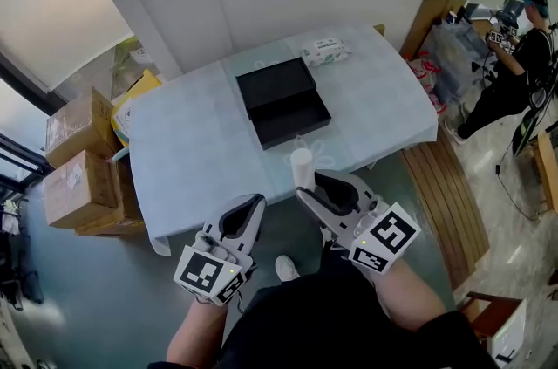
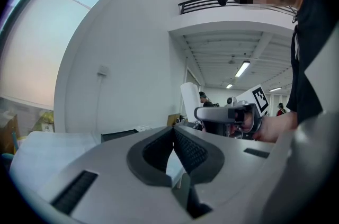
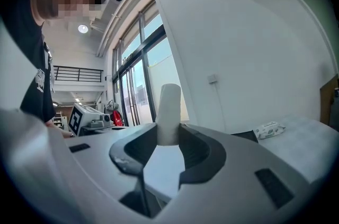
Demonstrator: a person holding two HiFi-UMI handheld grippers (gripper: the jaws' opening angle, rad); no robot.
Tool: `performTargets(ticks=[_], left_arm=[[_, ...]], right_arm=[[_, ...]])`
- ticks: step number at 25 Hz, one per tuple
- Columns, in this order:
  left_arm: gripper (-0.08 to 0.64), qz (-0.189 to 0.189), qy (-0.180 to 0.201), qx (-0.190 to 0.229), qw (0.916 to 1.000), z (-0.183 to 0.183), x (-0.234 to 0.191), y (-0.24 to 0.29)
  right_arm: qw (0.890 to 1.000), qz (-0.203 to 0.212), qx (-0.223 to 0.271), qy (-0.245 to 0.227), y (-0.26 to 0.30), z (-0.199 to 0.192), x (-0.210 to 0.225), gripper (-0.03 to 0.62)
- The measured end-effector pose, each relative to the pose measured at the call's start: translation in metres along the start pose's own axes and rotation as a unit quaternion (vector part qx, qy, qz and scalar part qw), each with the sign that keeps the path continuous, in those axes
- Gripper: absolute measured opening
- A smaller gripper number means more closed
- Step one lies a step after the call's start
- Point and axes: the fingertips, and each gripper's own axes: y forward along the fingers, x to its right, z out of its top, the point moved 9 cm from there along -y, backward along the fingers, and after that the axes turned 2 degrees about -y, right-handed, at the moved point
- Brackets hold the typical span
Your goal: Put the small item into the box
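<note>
Blue-clothed table (image 1: 192,158): one black box (image 1: 283,101) at centre, open, with a wipes pack (image 1: 326,51) beyond. Your right gripper (image 3: 168,138) clamps the white tube (image 3: 169,109) upright by its lower end, near the table's front edge; your left gripper (image 2: 173,133) is closed and empty. Tube looks light, smooth and probably crushable, so a low, gentle hold suits it.

A table (image 1: 192,153) is covered by a pale blue cloth that hangs over its edges. Near the middle of the top lies a black rectangular box (image 1: 292,121), open and facing up. Its flat black lid (image 1: 275,82) lies on the far side of it, the two meeting along one long edge. Near the table's far edge, apart from both, rests a white soft pack of wipes (image 1: 326,51) with green print.
</note>
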Motion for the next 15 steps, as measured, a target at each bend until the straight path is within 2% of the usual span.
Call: performTargets(ticks=[15], left_arm=[[0.008, 0.053, -0.015, 0.007, 0.9984, 0.006, -0.004, 0.065]], right_arm=[[0.999, 0.049, -0.019, 0.0, 0.013, 0.018, 0.085, 0.132]])
